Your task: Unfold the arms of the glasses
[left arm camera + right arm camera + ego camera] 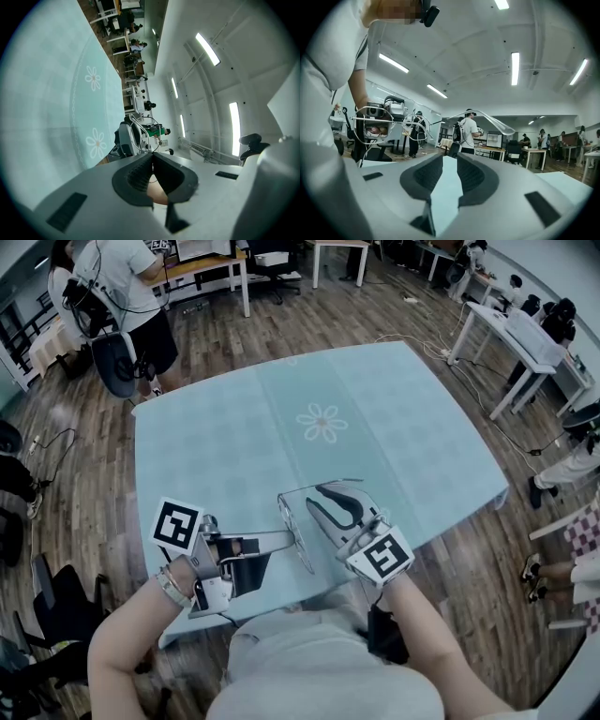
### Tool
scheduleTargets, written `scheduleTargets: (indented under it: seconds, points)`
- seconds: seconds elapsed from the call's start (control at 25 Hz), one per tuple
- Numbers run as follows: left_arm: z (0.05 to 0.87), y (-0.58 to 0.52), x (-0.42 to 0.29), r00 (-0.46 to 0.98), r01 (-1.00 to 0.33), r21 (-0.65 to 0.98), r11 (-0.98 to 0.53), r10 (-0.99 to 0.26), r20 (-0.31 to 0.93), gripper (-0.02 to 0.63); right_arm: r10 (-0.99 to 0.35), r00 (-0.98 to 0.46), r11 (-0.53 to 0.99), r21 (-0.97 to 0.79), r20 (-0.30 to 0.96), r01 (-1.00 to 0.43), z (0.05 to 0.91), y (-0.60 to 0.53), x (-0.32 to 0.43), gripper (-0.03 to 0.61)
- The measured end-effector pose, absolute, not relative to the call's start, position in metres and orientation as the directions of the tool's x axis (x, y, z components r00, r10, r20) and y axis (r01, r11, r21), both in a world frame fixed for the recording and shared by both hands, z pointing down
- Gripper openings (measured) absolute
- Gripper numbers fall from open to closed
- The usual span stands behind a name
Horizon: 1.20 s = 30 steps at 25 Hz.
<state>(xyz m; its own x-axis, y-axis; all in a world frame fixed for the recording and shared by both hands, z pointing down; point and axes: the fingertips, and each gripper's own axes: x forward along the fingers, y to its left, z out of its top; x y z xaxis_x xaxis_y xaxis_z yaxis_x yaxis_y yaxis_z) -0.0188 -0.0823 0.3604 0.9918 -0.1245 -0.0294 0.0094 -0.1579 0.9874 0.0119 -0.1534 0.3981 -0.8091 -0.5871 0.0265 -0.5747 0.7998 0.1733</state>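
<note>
A pale teal table [234, 442] with a daisy print offers wide open cloth ahead; both grippers hover just inside its near edge. The left gripper [284, 540] is clamped on wire-rimmed glasses [300, 532], held above the cloth. The right gripper [321, 498], jaws apart and empty, sits beside the glasses' outstretched clear arm [487, 118]

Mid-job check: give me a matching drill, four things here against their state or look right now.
Things:
1. left gripper
2. right gripper
3. glasses
4. table

States:
A. covered in teal cloth with flower prints
B. jaws apart, nothing between them
C. clamped on the glasses
D. thin-framed, one arm swung out

Pairs: 1-C, 2-B, 3-D, 4-A
</note>
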Motion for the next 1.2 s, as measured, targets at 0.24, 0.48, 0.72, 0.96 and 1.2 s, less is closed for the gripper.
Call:
scheduleTargets:
  seconds: [0.24,0.48,0.72,0.96,1.2]
  points:
    - [0.36,-0.08,-0.018,0.994,0.047,0.992,-0.116,-0.091,-0.058,0.009,-0.487,-0.873,0.859,0.17,-0.017,-0.482,0.389,-0.144,-0.01,0.095]
    - [0.357,-0.077,-0.021,0.994,0.086,0.992,-0.089,-0.053,-0.091,0.009,-0.393,-0.92,0.899,0.207,-0.016,-0.387,0.382,-0.132,-0.026,0.086]
    - [0.35,-0.069,-0.021,0.992,0.124,0.989,-0.084,0.012,-0.124,0.01,-0.368,-0.93,0.905,0.22,-0.026,-0.364,0.376,-0.128,-0.034,0.068]
    - [0.352,-0.067,-0.02,0.992,0.126,0.989,-0.083,0.019,-0.125,0.009,-0.36,-0.933,0.901,0.249,-0.028,-0.355,0.375,-0.125,-0.035,0.038]
    - [0.354,-0.067,-0.017,0.993,0.117,0.99,-0.079,0.022,-0.115,0.011,-0.369,-0.929,0.893,0.284,0.024,-0.348,0.382,-0.125,-0.032,0.038]
